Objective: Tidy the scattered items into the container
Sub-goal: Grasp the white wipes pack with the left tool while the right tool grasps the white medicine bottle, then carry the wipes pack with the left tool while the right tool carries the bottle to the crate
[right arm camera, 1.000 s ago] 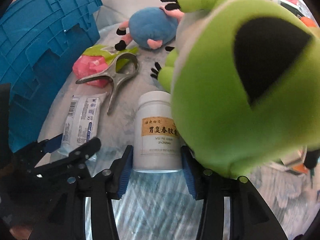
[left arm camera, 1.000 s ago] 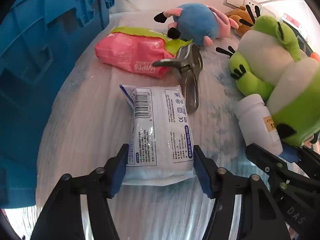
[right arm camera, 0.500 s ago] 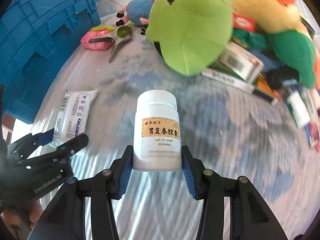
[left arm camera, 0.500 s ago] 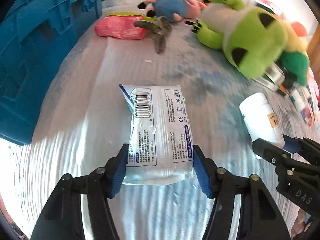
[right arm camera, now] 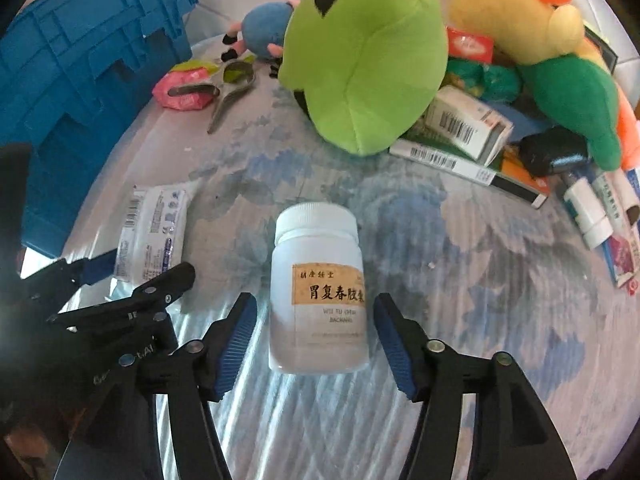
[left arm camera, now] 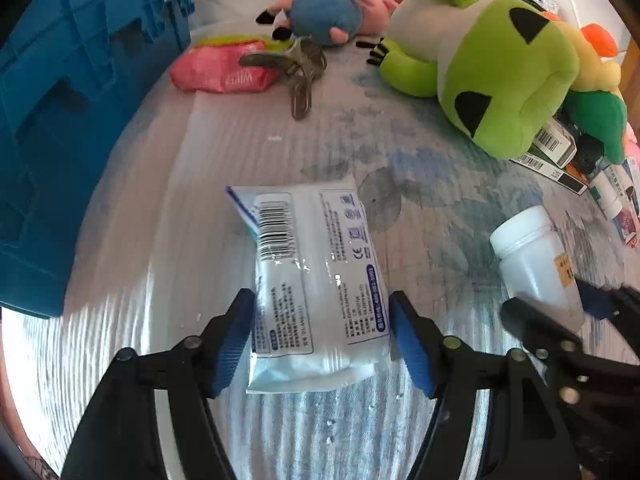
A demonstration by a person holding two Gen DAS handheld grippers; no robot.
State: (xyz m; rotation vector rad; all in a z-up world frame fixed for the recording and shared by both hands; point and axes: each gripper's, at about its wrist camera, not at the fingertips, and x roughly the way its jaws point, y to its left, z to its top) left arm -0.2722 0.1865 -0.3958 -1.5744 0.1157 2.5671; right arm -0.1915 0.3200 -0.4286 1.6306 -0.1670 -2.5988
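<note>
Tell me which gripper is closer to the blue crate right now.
Left. The left gripper, holding the white packet, is on the blue crate's side; the right gripper, holding the white bottle, is farther out, beyond the left.

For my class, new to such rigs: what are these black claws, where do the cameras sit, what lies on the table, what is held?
A person holds a two-finger gripper in each hand; a camera on each looks along its fingers. The left view shows the left gripper clamping a white packet; the right view, the right gripper clamping a white bottle. On the table lie a green plush, a pink packet and a metal clamp, beside a blue crate.
</note>
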